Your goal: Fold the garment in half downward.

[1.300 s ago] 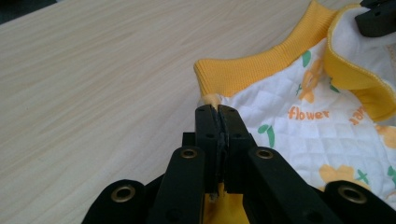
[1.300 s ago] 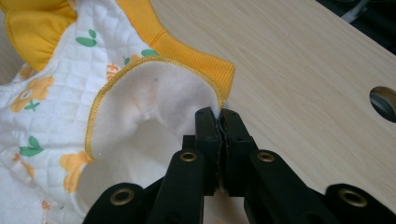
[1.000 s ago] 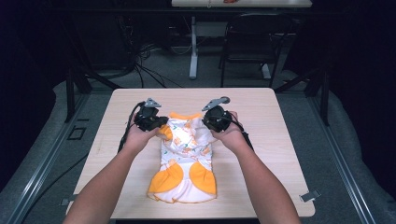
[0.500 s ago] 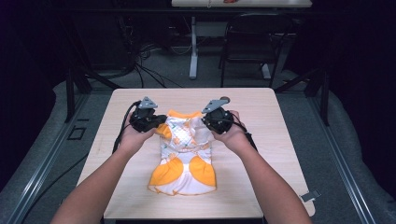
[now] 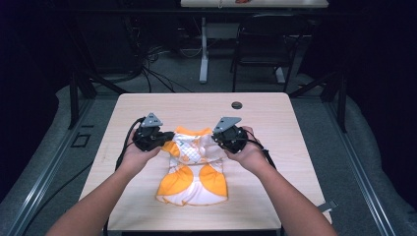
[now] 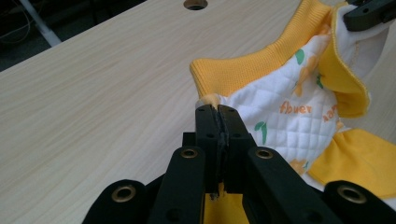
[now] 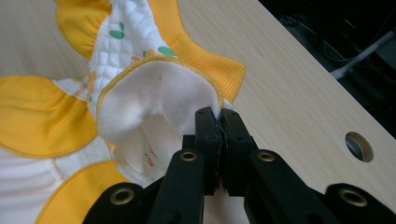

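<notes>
A person's two hands are gripping a small quilted baby garment [image 5: 194,169] at the middle of a pale wooden worktop [image 5: 275,128], one claw at each upper corner. The left claw [image 5: 164,139] is pinching the garment's left shoulder, its black jaws pressed together on the fabric where the white quilting meets the ribbed orange neckband [image 6: 243,74] (the left gripper view is showing the cloth caught right at the jaw tips). The right claw [image 5: 216,139] is clamping the opposite shoulder in the same way, its jaws closed on a fold of the white fleecy lining [image 7: 159,100] edged with orange stitching. The garment is lying between the two forearms, neckband toward the far edge of the worktop and orange-trimmed hem toward the person, with its lower part resting flat on the wood. Its upper corners are being held just off the surface. Green leaf prints and an orange word, "flower" [image 6: 295,108], are showing on the quilted front. A round cable hole [image 5: 237,105] is sitting in the worktop beyond the garment, well apart from it.
</notes>
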The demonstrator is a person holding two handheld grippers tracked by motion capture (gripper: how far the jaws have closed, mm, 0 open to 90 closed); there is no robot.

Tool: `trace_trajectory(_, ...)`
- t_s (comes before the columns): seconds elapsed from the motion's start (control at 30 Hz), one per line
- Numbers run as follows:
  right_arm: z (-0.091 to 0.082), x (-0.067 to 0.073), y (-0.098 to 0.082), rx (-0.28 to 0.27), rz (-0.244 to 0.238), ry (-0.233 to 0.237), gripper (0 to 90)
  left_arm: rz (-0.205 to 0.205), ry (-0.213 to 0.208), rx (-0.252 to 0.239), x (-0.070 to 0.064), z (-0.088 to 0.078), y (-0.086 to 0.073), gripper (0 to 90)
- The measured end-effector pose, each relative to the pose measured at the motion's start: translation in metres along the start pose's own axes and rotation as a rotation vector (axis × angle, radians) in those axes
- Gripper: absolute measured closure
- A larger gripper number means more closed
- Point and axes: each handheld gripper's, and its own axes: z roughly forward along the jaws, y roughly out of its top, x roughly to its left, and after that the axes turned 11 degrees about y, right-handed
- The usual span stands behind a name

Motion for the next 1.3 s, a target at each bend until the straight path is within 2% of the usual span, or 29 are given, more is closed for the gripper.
trace_trajectory(0.33, 0.001, 0.015, -0.011, 0.011, -0.016, 0.037, 86.9, 0.017, -0.031, 0.012, -0.008, -0.004, -0.017, 88.2)
trace_trajectory(0.7, 0.001, 0.027, -0.019, 0.026, -0.034, 0.067, 86.8, 0.001, -0.068, 0.023, -0.016, -0.006, -0.034, 88.2)
trace_trajectory(0.8, 0.0, 0.029, -0.021, 0.029, -0.02, 0.076, 86.8, 0.002, -0.075, 0.025, -0.019, -0.006, -0.038, 88.2)
trace_trajectory(0.83, 0.001, 0.031, -0.026, 0.013, 0.003, 0.082, 86.8, 0.001, -0.083, 0.023, -0.02, -0.007, -0.04, 88.2)
trace_trajectory(0.93, 0.003, 0.034, -0.032, 0.014, 0.013, 0.083, 86.8, 0.001, -0.088, 0.027, -0.023, -0.007, -0.044, 88.2)
trace_trajectory(1.3, 0.007, 0.049, -0.05, 0.018, 0.01, 0.11, 86.6, 0.006, -0.123, 0.046, -0.032, -0.007, -0.058, 88.2)
